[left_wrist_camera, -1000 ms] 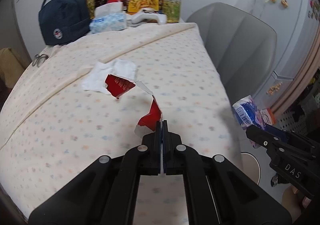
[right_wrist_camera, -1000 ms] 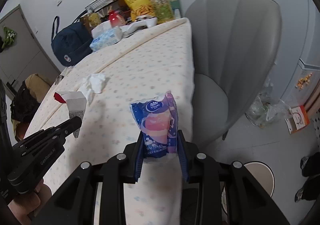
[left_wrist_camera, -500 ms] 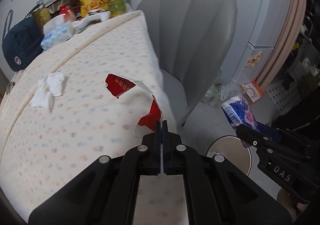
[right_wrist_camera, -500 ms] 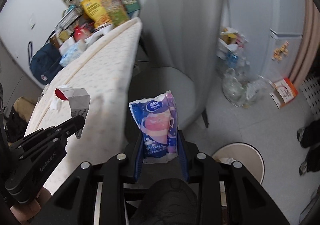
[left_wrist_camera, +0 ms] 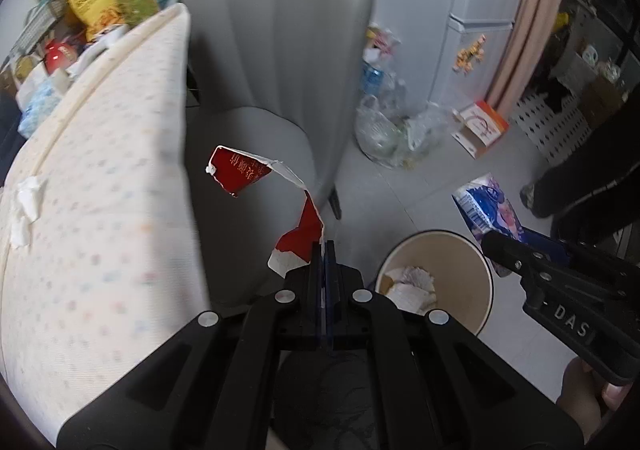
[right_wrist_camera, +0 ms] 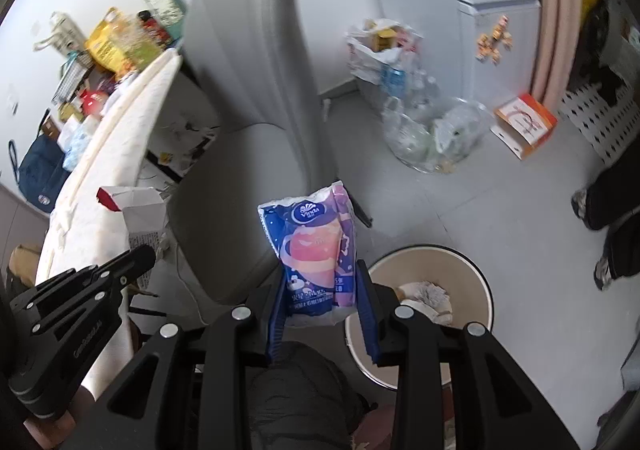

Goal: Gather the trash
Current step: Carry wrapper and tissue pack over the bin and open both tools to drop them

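A grey chair (left_wrist_camera: 280, 49) stands beside the cloth-covered table (left_wrist_camera: 100, 169) on pale floor tiles (right_wrist_camera: 460, 201).

My table, under its cream dotted cloth (left_wrist_camera: 100, 185), carried crumpled white tissue (left_wrist_camera: 25, 205) near its left edge and, crowded at the far end, a yellow snack bag (left_wrist_camera: 90, 1), a red pot (left_wrist_camera: 60, 53) and a blue-and-white tissue pack (left_wrist_camera: 38, 109). The grey tiled floor (right_wrist_camera: 440, 209) carried a round beige bin (right_wrist_camera: 472, 270), clear plastic bags (right_wrist_camera: 432, 137) and an orange-and-white box (right_wrist_camera: 524, 123).

Torn carton (left_wrist_camera: 256, 173): red, white inside. Tissue pack (right_wrist_camera: 316, 250): blue, pink, purple. Bin (left_wrist_camera: 476, 266): beige. Chair (left_wrist_camera: 280, 49): grey. Tablecloth (left_wrist_camera: 100, 209): cream, pastel dots.
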`<state>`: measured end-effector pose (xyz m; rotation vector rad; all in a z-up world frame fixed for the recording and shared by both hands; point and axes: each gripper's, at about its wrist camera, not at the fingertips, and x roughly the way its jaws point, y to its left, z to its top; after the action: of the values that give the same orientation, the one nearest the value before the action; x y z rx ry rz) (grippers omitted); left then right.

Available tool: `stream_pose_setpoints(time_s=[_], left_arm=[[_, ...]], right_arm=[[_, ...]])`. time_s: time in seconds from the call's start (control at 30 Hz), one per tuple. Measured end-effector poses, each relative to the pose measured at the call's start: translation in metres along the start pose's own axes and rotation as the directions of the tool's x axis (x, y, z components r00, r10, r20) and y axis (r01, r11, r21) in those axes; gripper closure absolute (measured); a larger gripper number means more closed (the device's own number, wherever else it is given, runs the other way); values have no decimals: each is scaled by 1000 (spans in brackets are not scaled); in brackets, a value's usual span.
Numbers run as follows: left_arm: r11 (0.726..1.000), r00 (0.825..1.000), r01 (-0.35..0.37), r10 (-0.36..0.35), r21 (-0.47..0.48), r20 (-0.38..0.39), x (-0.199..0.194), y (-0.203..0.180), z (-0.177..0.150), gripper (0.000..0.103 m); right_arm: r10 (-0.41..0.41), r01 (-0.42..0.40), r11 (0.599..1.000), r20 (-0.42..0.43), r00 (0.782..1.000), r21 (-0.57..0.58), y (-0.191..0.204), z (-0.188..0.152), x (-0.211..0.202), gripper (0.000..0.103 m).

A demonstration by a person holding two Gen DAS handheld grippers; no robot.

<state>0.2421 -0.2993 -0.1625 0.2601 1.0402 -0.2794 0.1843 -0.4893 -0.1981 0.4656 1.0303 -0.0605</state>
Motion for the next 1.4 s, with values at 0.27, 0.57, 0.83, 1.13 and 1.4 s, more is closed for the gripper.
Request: stream_pose_setpoints(time_s=[0.27,0.57,0.83,1.13,1.4], left_arm=[[998,996,35,-31,50,-78,33,-39,-3,101],[991,990,70,-56,110,-130,53,-71,-12,101],[979,978,130,-100,157,-183,70,-109,-17,101],[950,946,252,-203,183,-252,81,-152,-24,87],[968,967,216,-194,129,-167,54,-118,-11,25]], right_arm=[[-8,14,989,-43,999,150,-67,-10,34,51],[-8,20,967,-49,999,254,-116,-33,40,35],[-71,72,958,-16,997,278,-147,-50,10,29],[-106,99,933,3,994,346,-186,-63,-16,28],[-82,75,939,7,997,336,-174,-60,-13,28]])
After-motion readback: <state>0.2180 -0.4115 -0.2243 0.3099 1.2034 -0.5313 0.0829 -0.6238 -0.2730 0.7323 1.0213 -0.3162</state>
